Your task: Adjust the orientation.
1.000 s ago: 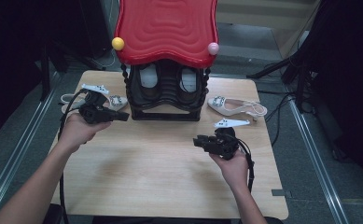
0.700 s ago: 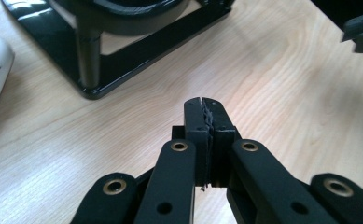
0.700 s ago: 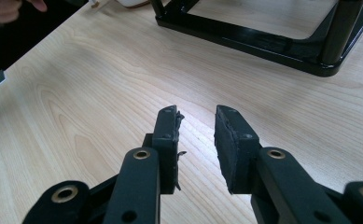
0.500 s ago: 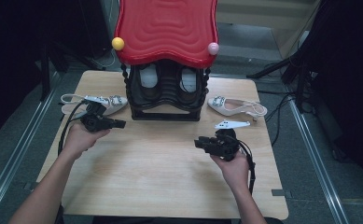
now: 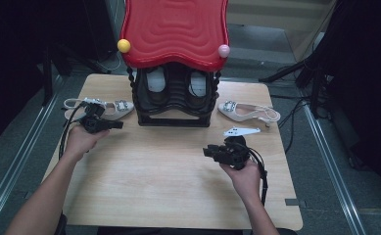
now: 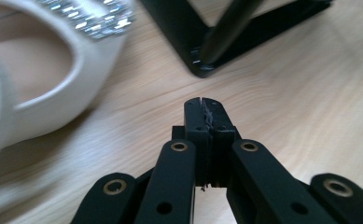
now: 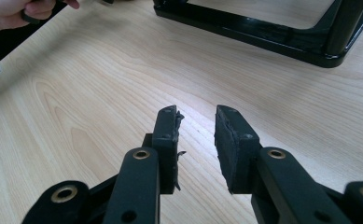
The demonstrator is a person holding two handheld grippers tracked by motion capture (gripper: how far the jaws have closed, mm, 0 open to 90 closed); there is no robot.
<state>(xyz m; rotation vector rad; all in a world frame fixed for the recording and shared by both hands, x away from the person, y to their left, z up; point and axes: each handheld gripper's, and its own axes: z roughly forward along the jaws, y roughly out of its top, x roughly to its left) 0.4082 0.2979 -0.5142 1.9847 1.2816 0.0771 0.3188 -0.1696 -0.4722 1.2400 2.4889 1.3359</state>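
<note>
Left gripper (image 5: pixel 113 125) sits at the far left of the tabletop (image 5: pixel 144 181), its fingers (image 6: pixel 202 122) pressed together on nothing; just beside it lies the white sandal (image 5: pixel 102 108) with a glittering buckle, close to the fingertips but not touching them; the black rack (image 5: pixel 174 100) under its red wavy top (image 5: pixel 174 30) stands in the far middle, dark shoes inside; right gripper (image 5: pixel 211 152) rests nearer, right of centre, fingers (image 7: pixel 166 135) apart over bare wood; a second white sandal (image 5: pixel 247 111) lies far right of the rack.
</note>
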